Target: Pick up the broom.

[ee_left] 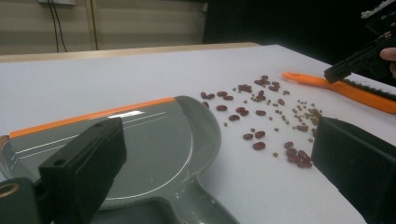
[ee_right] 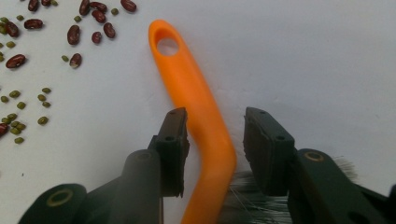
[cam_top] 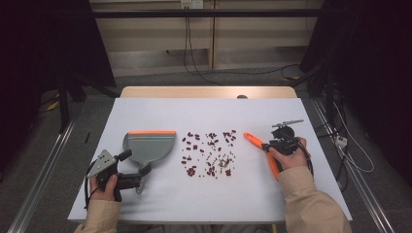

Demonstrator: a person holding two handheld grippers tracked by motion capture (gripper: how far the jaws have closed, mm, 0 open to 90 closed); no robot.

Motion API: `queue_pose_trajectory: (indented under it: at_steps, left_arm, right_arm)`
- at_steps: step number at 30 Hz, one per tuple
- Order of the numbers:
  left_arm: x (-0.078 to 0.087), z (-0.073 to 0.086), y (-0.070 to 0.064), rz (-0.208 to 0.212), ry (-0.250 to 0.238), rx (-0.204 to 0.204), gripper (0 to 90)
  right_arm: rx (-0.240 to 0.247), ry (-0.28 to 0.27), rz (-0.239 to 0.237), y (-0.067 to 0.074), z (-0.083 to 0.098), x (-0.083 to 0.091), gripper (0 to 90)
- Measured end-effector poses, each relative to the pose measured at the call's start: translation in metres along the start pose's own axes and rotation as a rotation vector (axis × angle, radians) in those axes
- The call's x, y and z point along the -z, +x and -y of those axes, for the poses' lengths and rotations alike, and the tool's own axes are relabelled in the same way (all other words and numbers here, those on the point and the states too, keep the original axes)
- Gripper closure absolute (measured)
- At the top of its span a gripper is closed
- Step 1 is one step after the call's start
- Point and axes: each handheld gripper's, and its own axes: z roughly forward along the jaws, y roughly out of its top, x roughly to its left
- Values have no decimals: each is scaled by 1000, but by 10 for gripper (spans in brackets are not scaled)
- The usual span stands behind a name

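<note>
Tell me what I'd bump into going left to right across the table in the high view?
Left gripper → grey dustpan → scattered beans → orange brush → right gripper, jaws either side of the brush handle.

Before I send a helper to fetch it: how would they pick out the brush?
On the white table, look right of the scattered beans, where the right gripper straddles it. The brush is the long orange-handled thing with a hole at its tip; the dustpan is grey and wide.
</note>
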Motion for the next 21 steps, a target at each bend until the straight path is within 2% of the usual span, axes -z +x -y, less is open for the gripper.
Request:
queue_pose_trajectory:
  at_steps: [3,12,18,21]
  left_arm:
    - [0,0,0,1,-1,0,33]
    - [0,0,0,-1,1,-2,33]
    - [0,0,0,-3,-1,-2,34]
    - [0,0,0,-5,-3,-2,34]
  right_arm:
    - [-4,17,7,-1,0,-2,640]
    - [0,77,-18,0,2,-7,634]
    - [40,108,29,8,-1,-9,630]
    - [16,123,31,7,-3,-11,644]
